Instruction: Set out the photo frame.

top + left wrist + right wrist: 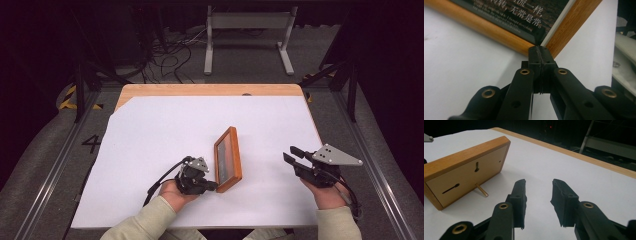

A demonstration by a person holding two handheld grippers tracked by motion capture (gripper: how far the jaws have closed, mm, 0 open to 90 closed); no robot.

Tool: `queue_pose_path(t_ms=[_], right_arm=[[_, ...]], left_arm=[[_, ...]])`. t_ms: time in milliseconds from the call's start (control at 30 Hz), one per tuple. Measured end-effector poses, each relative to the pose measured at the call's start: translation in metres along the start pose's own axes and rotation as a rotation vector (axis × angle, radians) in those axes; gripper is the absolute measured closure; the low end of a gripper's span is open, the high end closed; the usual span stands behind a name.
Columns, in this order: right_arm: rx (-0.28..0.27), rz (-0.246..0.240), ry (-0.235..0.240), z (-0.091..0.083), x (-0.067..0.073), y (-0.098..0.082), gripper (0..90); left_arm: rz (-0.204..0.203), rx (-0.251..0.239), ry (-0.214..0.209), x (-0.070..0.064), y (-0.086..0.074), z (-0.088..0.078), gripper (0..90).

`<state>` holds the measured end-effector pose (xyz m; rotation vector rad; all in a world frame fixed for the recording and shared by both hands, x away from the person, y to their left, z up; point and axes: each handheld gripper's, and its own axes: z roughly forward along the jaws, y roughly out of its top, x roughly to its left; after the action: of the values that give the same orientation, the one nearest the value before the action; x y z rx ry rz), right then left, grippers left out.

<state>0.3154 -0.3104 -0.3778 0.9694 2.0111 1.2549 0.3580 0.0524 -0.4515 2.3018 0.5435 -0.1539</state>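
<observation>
Left gripper view: frame (499,32) text 无常是常 | left tongs (539,50) pressed together | right tongs (539,195) spread

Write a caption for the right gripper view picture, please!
The open right gripper faces the back of a standing wooden picture frame, propped by its small peg on the white table.

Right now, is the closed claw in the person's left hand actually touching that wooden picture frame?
Touching. In the left gripper view, the shut tips of the left gripper sit right against the near corner of the picture frame, with no white table showing between them.
</observation>
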Motion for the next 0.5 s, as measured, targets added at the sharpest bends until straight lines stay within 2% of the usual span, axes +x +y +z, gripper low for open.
queue_pose_path(t_ms=[267, 400, 500], right_arm=[[0.024, 0.042, 0.027, 0.001, 0.003, 0.005, 63.8], [0.034, 0.056, 0.046, 0.002, 0.004, 0.008, 63.8], [0.038, 0.072, 0.075, 0.004, 0.008, 0.013, 63.4]], left_arm=[[0.018, -0.021, -0.022, -0.01, 0.012, 0.016, 89.7], [0.024, -0.019, -0.007, -0.01, 0.013, 0.015, 89.6], [0.02, -0.044, 0.005, -0.008, 0.011, 0.005, 87.1]])
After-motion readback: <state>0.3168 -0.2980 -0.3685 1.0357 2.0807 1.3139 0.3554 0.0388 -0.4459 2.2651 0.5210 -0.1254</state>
